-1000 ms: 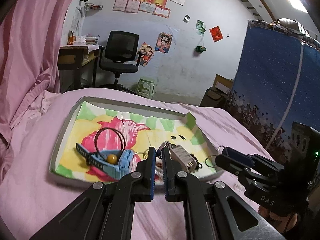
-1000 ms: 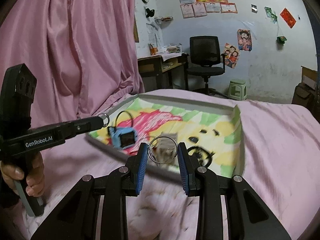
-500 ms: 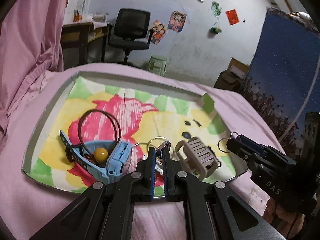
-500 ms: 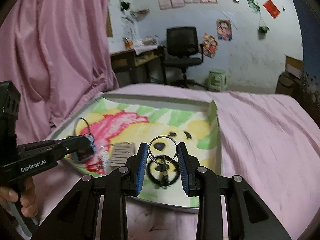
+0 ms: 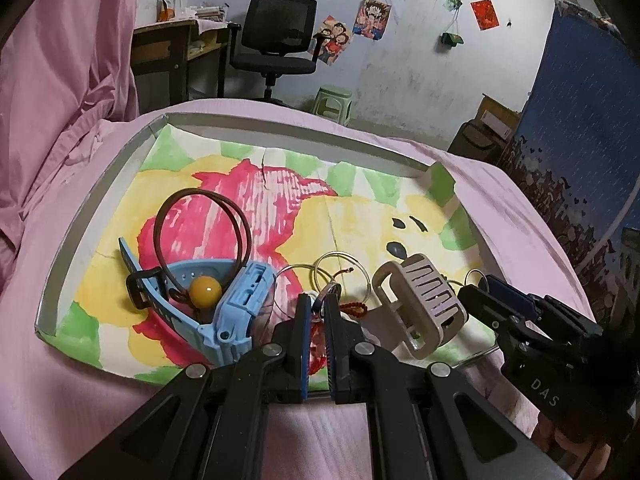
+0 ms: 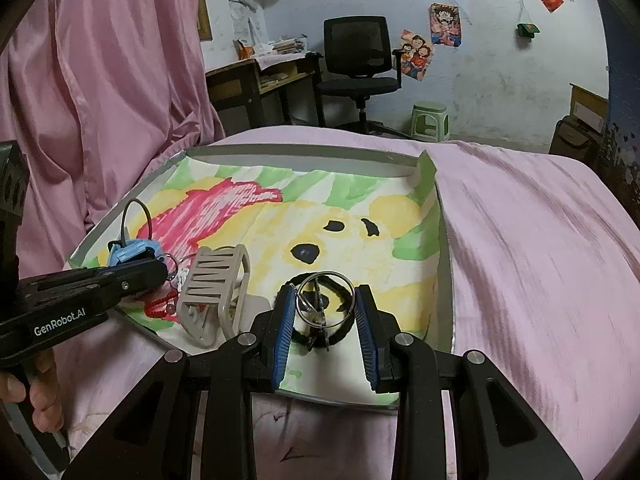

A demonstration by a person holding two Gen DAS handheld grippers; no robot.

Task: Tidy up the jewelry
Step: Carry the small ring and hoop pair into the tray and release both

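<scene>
Landmark: shallow tray (image 5: pixel 96 196) lined with a painted sheet (pink, yellow, green), lying on a pink bedcover (image 6: pixel 540 240).

1. Left gripper (image 5: pixel 316 304). Black body, blue pads. Marked "GenRobot.AI" on its side in the right wrist view. Jaws nearly closed, nipping a small metal ring (image 5: pixel 330 290) above the tray's near edge; a red cord (image 5: pixel 354 308) trails beside it. How much of the ring sits between the pads cannot be made out.

2. Right gripper (image 6: pixel 326 304). Same build. Marked "DAS" on its side in the left wrist view. Jaws part open, gripping a wire key ring (image 6: pixel 326 298) between the pads, upright, over the tray's near right corner. Small pieces hang inside the ring, too fine to identify.

3. Black hair tie (image 6: pixel 316 328). On the tray floor directly under the held key ring, partly covered by it.

4. Beige hair claw (image 5: pixel 420 304). Near edge of tray, between the two grippers.

5. Blue watch (image 5: pixel 224 304). Near left part of tray; face hidden. A brown cord loop (image 5: pixel 200 224) with an amber bead (image 5: pixel 205 291) rests in its strap.

6. Two larger wire rings (image 5: pixel 340 276). Tray floor, just behind the left gripper's tips.

7. Hand (image 6: pixel 36 392). Lower left edge of the right wrist view, cut off, holding the left gripper's handle.
</scene>
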